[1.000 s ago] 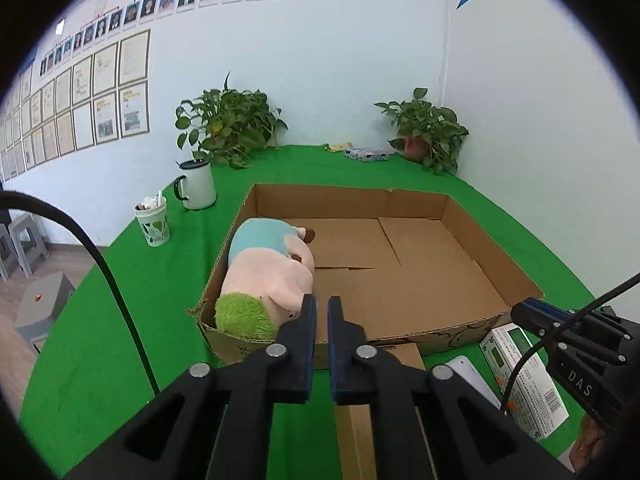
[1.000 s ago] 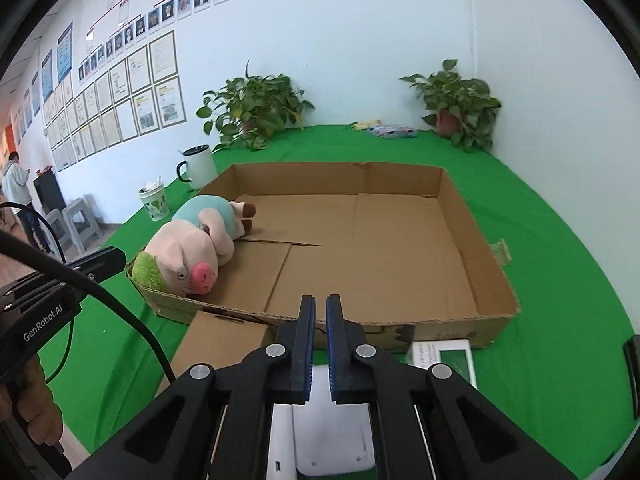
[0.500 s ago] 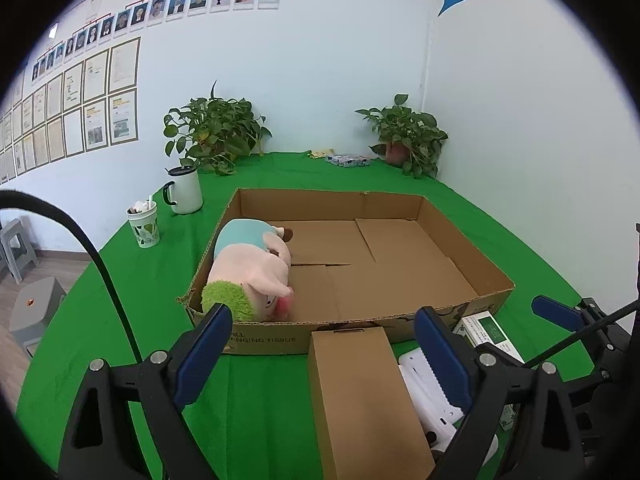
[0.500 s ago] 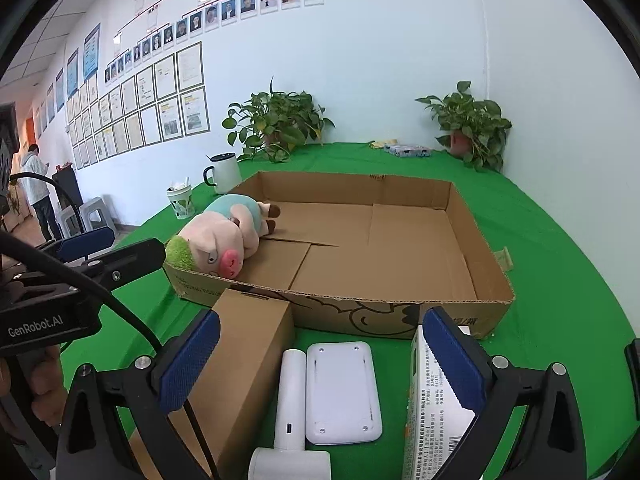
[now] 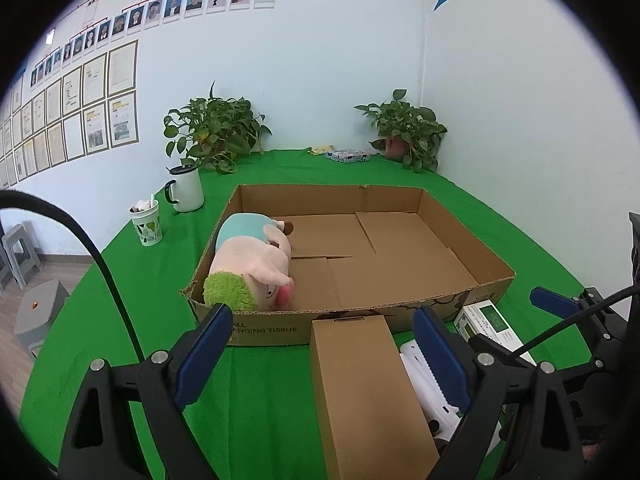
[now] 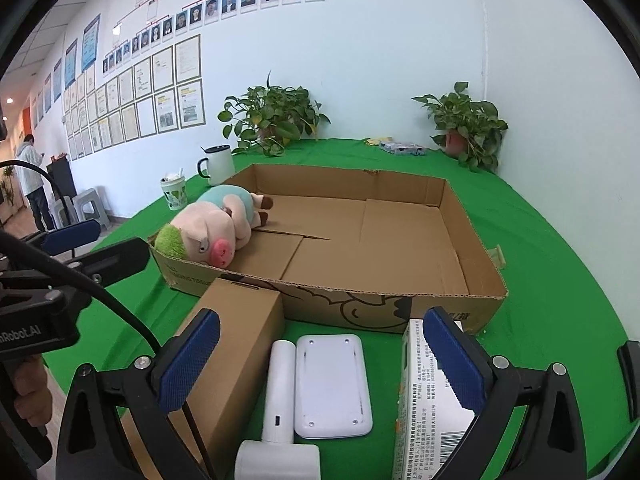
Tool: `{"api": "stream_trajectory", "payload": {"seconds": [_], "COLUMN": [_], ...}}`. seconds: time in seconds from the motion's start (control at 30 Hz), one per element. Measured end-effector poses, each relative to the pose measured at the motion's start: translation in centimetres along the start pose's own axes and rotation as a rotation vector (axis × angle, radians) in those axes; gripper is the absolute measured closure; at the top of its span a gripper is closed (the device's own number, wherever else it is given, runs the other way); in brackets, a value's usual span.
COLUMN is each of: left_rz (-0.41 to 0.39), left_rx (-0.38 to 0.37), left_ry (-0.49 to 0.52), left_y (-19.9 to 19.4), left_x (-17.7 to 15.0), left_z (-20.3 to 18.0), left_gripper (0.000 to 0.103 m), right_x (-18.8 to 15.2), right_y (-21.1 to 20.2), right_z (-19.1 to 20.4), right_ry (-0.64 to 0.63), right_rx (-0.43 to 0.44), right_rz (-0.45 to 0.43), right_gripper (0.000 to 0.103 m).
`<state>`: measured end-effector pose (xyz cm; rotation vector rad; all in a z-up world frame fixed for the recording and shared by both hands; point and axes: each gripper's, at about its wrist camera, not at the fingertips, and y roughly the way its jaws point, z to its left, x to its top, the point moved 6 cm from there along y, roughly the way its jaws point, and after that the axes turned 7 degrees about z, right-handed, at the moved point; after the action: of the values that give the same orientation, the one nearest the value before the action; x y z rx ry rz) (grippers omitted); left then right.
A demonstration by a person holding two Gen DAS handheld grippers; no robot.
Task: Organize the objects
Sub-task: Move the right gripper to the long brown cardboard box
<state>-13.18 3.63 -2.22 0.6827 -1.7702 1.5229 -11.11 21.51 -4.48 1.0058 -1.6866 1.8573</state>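
Holding both low over the counter (image 6: 560, 240), your left hand-held gripper (image 5: 320, 356) and right hand-held gripper (image 6: 320, 364) gape wide, grasping nothing. The brown box (image 5: 360, 392) lies between your left fingers; the white device (image 6: 332, 384) lies between your right.

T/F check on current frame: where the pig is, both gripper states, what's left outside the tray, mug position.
1. The plush pig lies inside the cardboard tray. True.
2. Both grippers are shut. False: left gripper and right gripper both stand open, holding nothing.
3. The brown box is in the tray. False: it lies on the green cloth in front of it.
4. The white mug stands outside the tray. True.
5. The white device lies between the brown box and the printed carton. True.
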Motion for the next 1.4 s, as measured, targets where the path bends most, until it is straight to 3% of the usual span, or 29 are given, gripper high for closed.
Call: {"api": "stream_trajectory", "payload": {"seconds": [0.1, 0.13, 0.2, 0.23, 0.27, 0.3, 0.37, 0.4, 0.47, 0.5, 0.53, 0.57, 0.6, 0.83, 1.07, 1.13, 1.3, 1.4], "left_rz": [0.015, 0.019, 0.035, 0.045, 0.053, 0.064, 0.089, 0.092, 0.084, 0.077, 0.064, 0.049, 0.03, 0.04, 0.088, 0.085, 0.057, 0.087], "left_rx": [-0.006, -0.007, -0.014, -0.021, -0.029, -0.033, -0.012, -0.009, -0.006, -0.001, -0.007, -0.018, -0.024, -0.073, -0.124, -0.124, -0.097, -0.096], "left_ry": [-0.003, -0.002, -0.003, -0.004, -0.005, -0.006, -0.014, -0.019, -0.035, -0.041, -0.044, -0.049, -0.061, -0.088, -0.092, -0.102, -0.13, -0.147], "left_y": [0.4, 0.5, 0.8, 1.0, 1.2, 1.4, 2.0, 2.1, 2.0, 1.8, 1.7, 1.5, 1.2, 1.2, 1.4, 0.9, -0.6, -0.3], "left_x": [-0.3, -0.4, -0.6, -0.8, -0.9, -1.0, -1.3, -1.4, -1.5, -1.5, -1.5, -1.4, -1.4, -1.5, -2.6, -2.4, -1.8, -2.7], "left_z": [0.2, 0.2, 0.4, 0.5, 0.5, 0.6, 1.0, 1.2, 1.5, 1.6, 1.7, 1.8, 1.9, 2.6, 3.4, 4.3, 6.9, 7.6], "left_gripper": [0.013, 0.014, 0.025, 0.03, 0.044, 0.065, 0.086, 0.086, 0.083, 0.068, 0.056, 0.034, 0.024, 0.024, 0.024, 0.024, 0.024, 0.024], "right_x": [-0.3, -0.3, -0.4, -0.5, -0.6, -0.6, -0.7, -0.6, -0.6, -0.6, -0.6, -0.6, -0.5, -0.7, -2.2, -2.6, -2.4, -2.2], "right_y": [0.6, 0.7, 1.0, 1.2, 1.5, 1.7, 1.9, 2.0, 2.2, 2.2, 2.0, 2.1, 2.2, 2.3, 1.7, 0.9, -4.4, -5.8], "right_z": [-0.2, -0.3, -0.5, -0.6, -0.6, -0.7, -0.8, -0.8, -0.9, -1.0, -1.1, -1.1, -1.0, -0.3, 1.3, 2.4, 8.2, 10.1], "right_ry": [0.016, 0.021, 0.017, 0.009, 0.002, 0.003, 0.02, 0.027, 0.039, 0.048, 0.055, 0.057, 0.055, 0.02, -0.099, -0.123, -0.225, -0.198], "right_rx": [0.009, 0.013, -0.006, -0.031, -0.06, -0.066, -0.039, -0.038, -0.031, -0.014, -0.006, -0.005, -0.005, 0.042, 0.114, 0.19, 0.557, 0.755], "right_rz": [0.02, 0.024, 0.033, 0.04, 0.048, 0.049, 0.05, 0.052, 0.045, 0.03, 0.019, 0.018, 0.02, 0.01, 0.022, 0.04, 0.028, 0.034], "right_gripper": [0.002, 0.007, 0.036, 0.064, 0.08, 0.081, 0.078, 0.071, 0.011, 0.002, 0.001, 0.001, 0.001, 0.001, 0.001, 0.001, 0.001, 0.001]}}
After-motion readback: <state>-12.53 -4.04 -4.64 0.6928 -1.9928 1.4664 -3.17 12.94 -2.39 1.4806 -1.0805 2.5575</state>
